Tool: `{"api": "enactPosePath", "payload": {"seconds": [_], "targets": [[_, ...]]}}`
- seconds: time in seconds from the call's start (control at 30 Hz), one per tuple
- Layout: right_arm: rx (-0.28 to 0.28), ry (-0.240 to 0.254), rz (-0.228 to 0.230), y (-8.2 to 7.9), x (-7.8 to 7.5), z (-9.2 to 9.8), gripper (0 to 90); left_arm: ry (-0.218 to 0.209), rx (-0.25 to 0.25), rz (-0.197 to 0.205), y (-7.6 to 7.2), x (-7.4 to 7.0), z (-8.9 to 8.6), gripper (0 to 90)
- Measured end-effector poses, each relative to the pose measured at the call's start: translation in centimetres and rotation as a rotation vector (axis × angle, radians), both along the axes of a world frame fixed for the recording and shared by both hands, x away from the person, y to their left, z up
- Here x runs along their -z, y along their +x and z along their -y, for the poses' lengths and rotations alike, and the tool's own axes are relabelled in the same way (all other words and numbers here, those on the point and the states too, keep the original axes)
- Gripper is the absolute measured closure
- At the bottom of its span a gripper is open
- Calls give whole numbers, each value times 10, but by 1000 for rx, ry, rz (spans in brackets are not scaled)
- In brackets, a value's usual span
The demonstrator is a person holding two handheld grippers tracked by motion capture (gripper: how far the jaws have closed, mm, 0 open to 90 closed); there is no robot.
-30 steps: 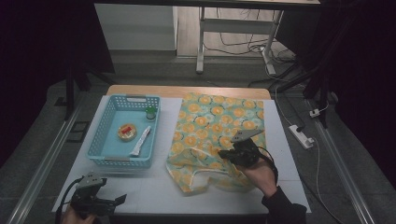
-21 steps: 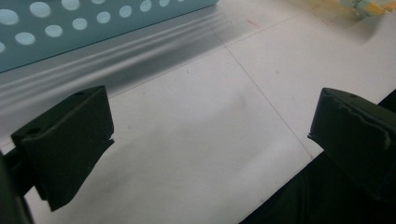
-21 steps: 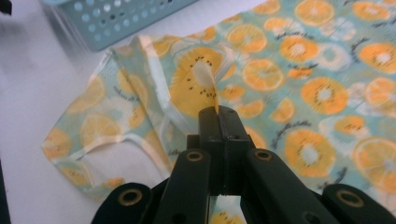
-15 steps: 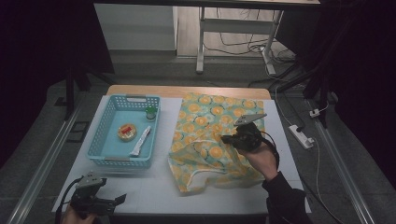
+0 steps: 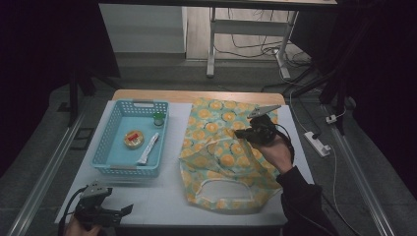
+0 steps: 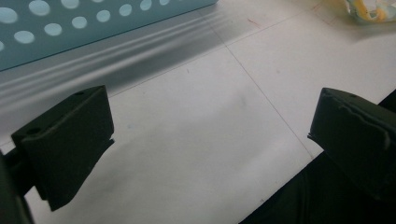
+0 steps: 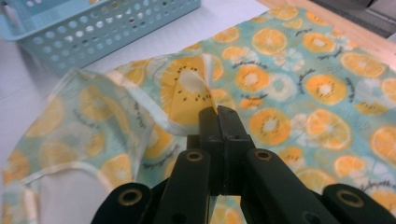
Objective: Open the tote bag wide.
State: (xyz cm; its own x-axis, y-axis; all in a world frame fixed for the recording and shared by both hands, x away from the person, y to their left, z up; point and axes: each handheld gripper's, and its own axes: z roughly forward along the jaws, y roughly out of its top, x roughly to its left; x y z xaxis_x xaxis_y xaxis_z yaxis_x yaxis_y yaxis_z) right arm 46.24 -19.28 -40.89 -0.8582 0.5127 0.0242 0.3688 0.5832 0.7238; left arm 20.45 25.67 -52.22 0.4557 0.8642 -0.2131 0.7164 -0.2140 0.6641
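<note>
The right gripper [image 7: 218, 114] has its jaws pressed together on a pinch of the fruit-print cloth [image 5: 221, 157] — a thin, light fabric patterned with orange and kiwi slices, spread over the right half of the white table [image 5: 162, 201]. Seen from the high view, this gripper [image 5: 243, 132] hangs above the cloth's middle toward its 1 o'clock corner, with the pinched fold raised off the layer below and the cloth's left edge curling up toward it. The step in hand looks like folding or rearranging the cloth: one edge is lifted and being carried across the rest. The left gripper [image 5: 129, 209] sits at about 7 o'clock on the table, near the front edge and well apart from the cloth; its own view shows both jaws spread wide over bare tabletop with nothing between them. A blue basket [image 5: 110, 167] with a few small items stands at 10 o'clock, just beside the cloth. The next move likely calls for carrying the held fold to where it should lie, lowering it flat, then letting go — the fabric is limp, so the free layer may drag or bunch unless the idle gripper pins it.
</note>
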Motion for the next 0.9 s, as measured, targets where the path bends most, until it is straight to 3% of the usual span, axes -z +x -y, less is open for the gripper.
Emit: {"api": "enactPosePath", "payload": {"seconds": [0.2,0.37,0.57,0.9], "targets": [[2,-2,29,19,4,-12,900,-2,1,-1,0,0,0,0],[27,-14,31,37,18,-21,900,-1,1,0,0,0,0,0],[69,-36,24,56,53,-28,900,-3,1,-1,0,0,-1,0],[111,-54,11,66,91,-30,896,-1,1,-2,0,0,0,0]]}}
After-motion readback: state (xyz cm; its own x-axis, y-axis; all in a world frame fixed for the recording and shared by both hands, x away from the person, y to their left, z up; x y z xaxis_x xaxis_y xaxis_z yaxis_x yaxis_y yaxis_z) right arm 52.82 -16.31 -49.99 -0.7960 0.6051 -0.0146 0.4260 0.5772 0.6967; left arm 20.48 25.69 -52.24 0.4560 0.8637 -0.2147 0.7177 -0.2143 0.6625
